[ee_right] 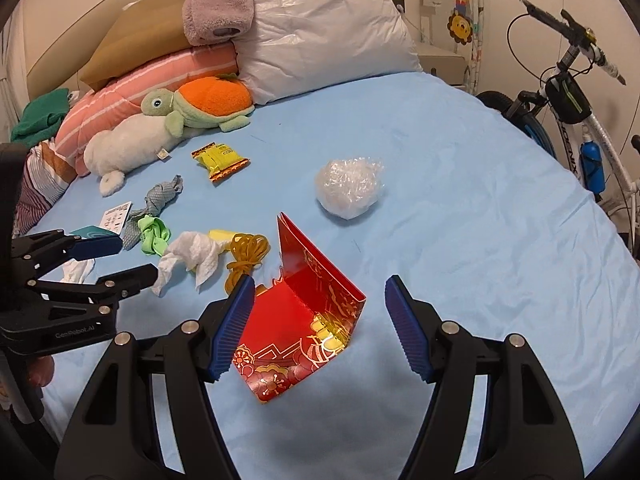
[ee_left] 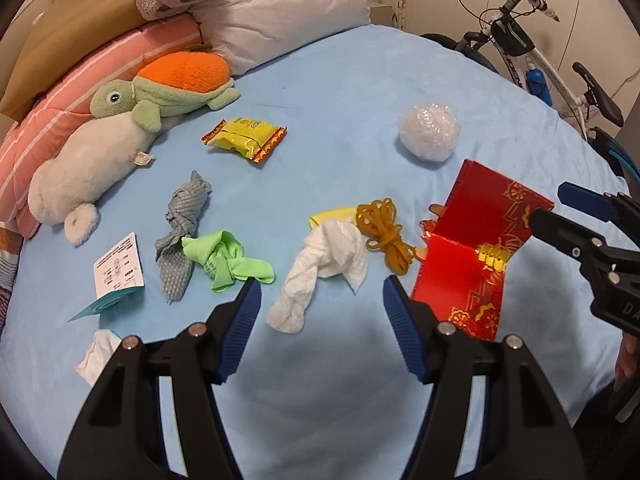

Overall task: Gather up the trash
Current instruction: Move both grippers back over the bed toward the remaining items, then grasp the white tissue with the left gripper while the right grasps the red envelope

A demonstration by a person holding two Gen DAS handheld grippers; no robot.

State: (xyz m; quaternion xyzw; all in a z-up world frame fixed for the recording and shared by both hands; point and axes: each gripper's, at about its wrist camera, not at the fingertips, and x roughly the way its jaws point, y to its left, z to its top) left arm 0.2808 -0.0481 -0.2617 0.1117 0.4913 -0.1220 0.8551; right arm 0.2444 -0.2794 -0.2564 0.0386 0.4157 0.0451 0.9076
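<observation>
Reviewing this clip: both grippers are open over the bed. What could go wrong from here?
1. The left gripper frames the white tissue, which overlaps a yellow scrap and touches the rubber bands; closing may drag those along or tear the tissue.
2. The red gift box stands open and folded beneath the right gripper; a pinch may crush it or let it slip.
3. The two grippers sit close together, so they might collide.

A home bedroom: bed (ee_left: 340,80) with pillows (ee_left: 280,4), plush turtle (ee_left: 176,84), parked bicycle (ee_left: 540,64).
</observation>
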